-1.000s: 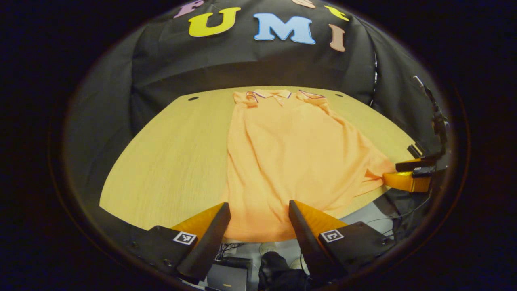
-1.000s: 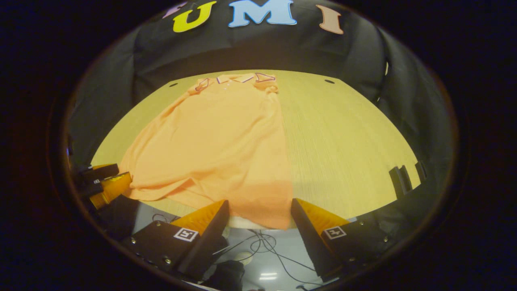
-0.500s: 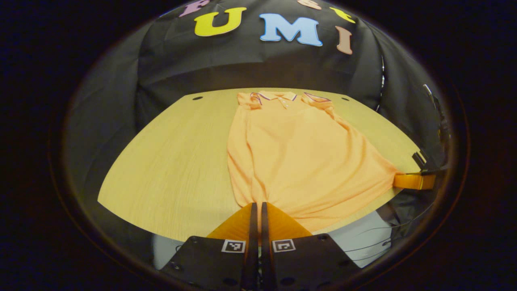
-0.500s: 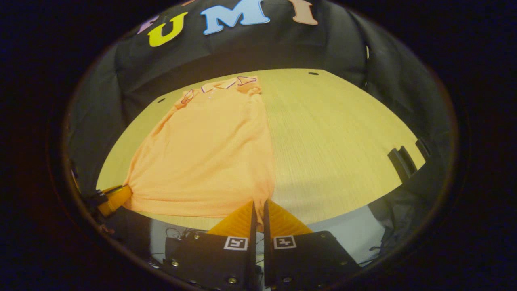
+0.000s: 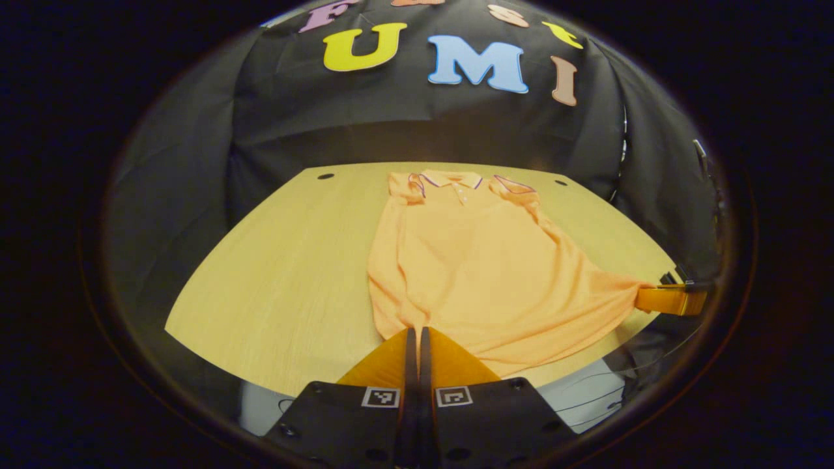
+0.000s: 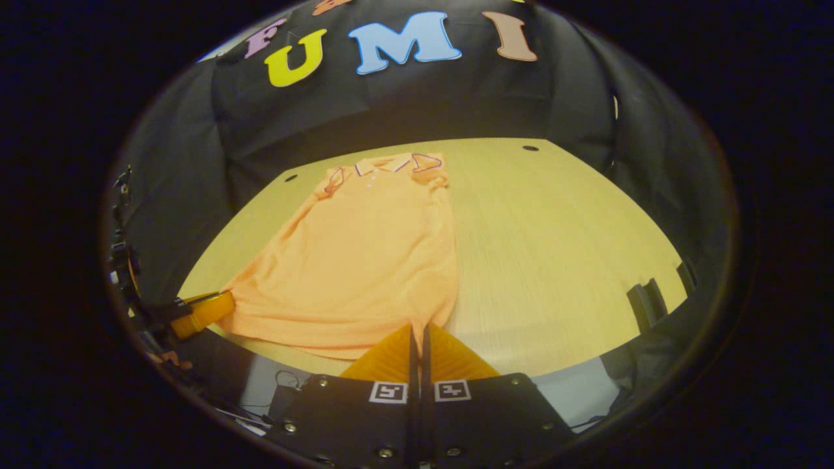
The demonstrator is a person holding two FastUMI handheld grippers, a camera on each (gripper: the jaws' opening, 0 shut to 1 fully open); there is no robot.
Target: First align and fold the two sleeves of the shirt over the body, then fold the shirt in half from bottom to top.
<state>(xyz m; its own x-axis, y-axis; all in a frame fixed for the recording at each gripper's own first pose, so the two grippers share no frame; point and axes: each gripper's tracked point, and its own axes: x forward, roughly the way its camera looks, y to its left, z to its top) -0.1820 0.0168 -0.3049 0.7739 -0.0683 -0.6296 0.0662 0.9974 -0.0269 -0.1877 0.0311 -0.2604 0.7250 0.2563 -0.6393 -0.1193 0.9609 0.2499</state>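
Observation:
An orange polo shirt (image 5: 482,267) lies on the wooden table (image 5: 280,273), collar at the far edge, both sleeves folded in over the body. In the left gripper view my left gripper (image 5: 414,331) is shut on the hem's near left corner. At the far right of that view the right gripper (image 5: 642,294) holds the other hem corner. In the right gripper view the shirt (image 6: 365,260) spreads to the left and my right gripper (image 6: 419,326) is shut on the hem's near right corner. The left gripper (image 6: 225,301) shows at the hem's left corner there. The hem is stretched between both grippers.
Bare tabletop (image 6: 554,247) lies on either side of the shirt. Two dark holes (image 5: 324,176) (image 5: 560,182) sit in the table's far corners. A dark bracket (image 6: 642,301) stands at the table's right edge. Cables lie on the pale floor (image 5: 580,397) below the near edge.
Both grippers went from open around the hem to shut on its corners. Since then the hem has lifted a little and pulled taut between them.

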